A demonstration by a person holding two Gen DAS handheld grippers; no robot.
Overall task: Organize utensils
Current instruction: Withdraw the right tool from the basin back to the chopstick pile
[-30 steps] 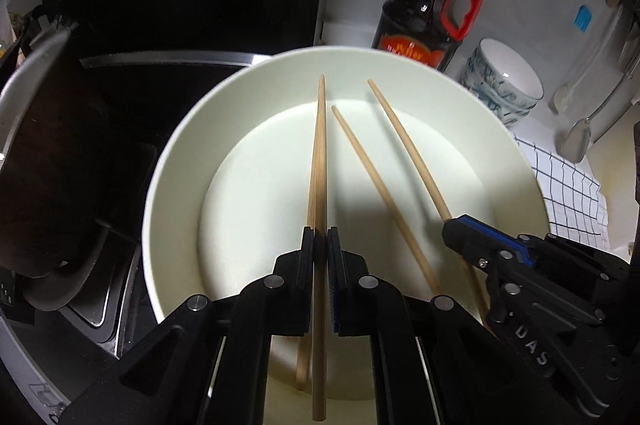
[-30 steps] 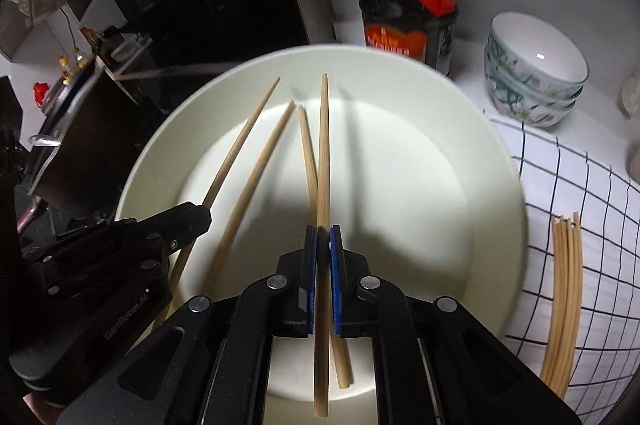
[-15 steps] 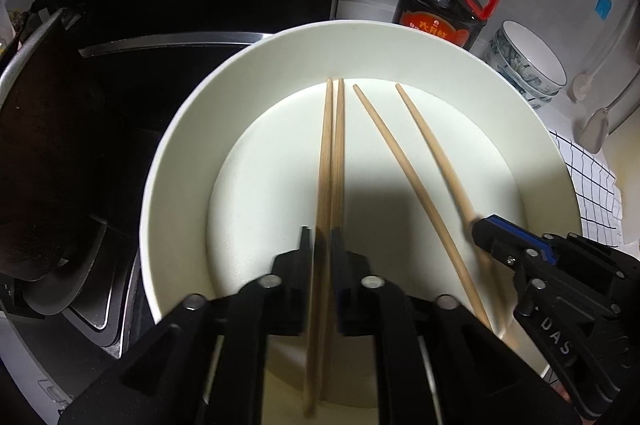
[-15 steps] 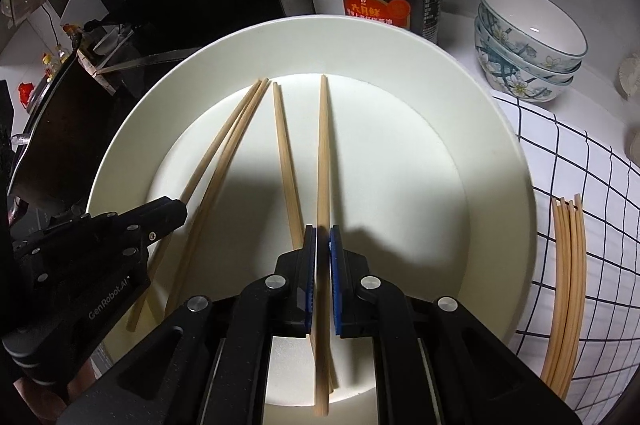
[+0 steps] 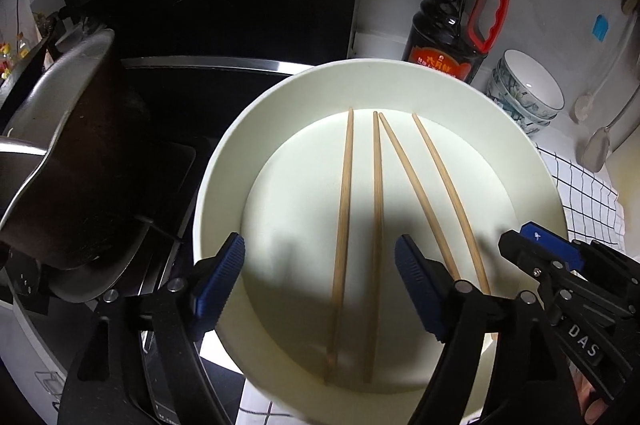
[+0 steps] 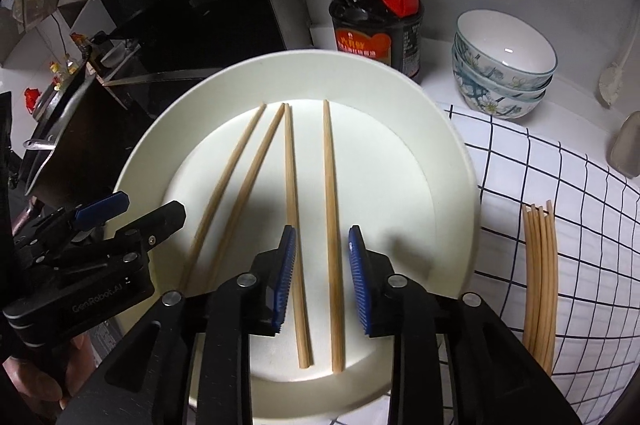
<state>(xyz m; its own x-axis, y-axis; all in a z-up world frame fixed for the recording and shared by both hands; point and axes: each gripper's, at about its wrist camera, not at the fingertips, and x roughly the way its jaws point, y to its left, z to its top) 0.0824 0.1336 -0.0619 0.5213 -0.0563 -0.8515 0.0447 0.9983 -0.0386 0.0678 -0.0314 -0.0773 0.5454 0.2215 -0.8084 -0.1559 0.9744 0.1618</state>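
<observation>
Chopsticks (image 5: 344, 221) released, four pale sticks (bamboo-coloured)

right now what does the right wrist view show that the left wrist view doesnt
Only the right wrist view shows the bundle of pale chopsticks lying on the checked cloth right of the plate.

Only the left wrist view shows the dark pan left of the plate and the hanging ladle on the wall.

Both show the white plate with four chopsticks lying free on it, the soy sauce bottle, the stacked bowls, and both jaws opened, the left hand-held gripper wider than the right hand-held gripper.
</observation>
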